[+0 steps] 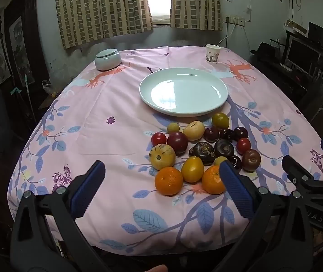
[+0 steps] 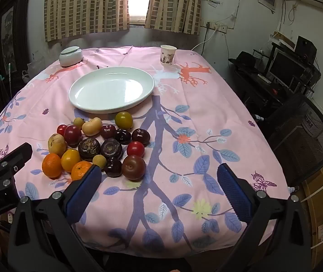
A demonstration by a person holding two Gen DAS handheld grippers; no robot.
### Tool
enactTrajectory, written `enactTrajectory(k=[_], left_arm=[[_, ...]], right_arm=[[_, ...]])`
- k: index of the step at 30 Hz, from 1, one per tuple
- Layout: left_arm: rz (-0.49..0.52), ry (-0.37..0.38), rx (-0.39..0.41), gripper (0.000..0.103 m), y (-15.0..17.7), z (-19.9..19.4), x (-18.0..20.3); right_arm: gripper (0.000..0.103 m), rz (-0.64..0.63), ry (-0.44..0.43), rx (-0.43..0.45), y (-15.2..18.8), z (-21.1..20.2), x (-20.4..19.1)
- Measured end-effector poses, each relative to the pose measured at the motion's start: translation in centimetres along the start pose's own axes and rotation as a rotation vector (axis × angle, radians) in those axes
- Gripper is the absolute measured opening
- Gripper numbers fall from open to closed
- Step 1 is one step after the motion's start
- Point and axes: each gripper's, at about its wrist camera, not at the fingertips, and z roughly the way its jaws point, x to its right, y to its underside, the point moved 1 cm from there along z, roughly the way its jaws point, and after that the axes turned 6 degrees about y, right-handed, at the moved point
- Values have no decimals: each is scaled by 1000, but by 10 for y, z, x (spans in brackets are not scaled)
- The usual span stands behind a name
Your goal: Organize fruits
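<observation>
A heap of several fruits (image 1: pixel 203 148) lies on the pink flowered tablecloth (image 1: pixel 107 104), just in front of an empty white plate (image 1: pixel 183 91). Two oranges (image 1: pixel 168 180) sit nearest, with yellow, red and dark purple fruits behind. My left gripper (image 1: pixel 161 172) hovers wide open over the near cloth, its right finger in front of one orange, nothing between the pads. In the right wrist view the same fruits (image 2: pixel 102 146) lie left of centre below the plate (image 2: pixel 111 89). My right gripper (image 2: pixel 158 176) is also wide open and empty, right of the heap.
A lidded pale ceramic jar (image 1: pixel 107 59) and a paper cup (image 1: pixel 212 53) stand at the table's far edge. A black mesh chair (image 2: pixel 302 131) stands by the table's right side, with a desk and monitor (image 2: pixel 286 70) behind. Curtains and a window fill the back wall.
</observation>
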Motion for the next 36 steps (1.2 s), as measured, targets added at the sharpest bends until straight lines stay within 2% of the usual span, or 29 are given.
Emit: enactTrajectory(k=[8,13,36], left_arm=[[-4,13,-11,101,1,2,5],[-18,28,-9,101,4,2,-7],[-28,15,-7,101,1,0,-7]], right_arm=[[102,1,-1,-1,0,0,0],[102,1,-2,-2,0,0,-1],[102,-4,-1,-2,1,1,-4]])
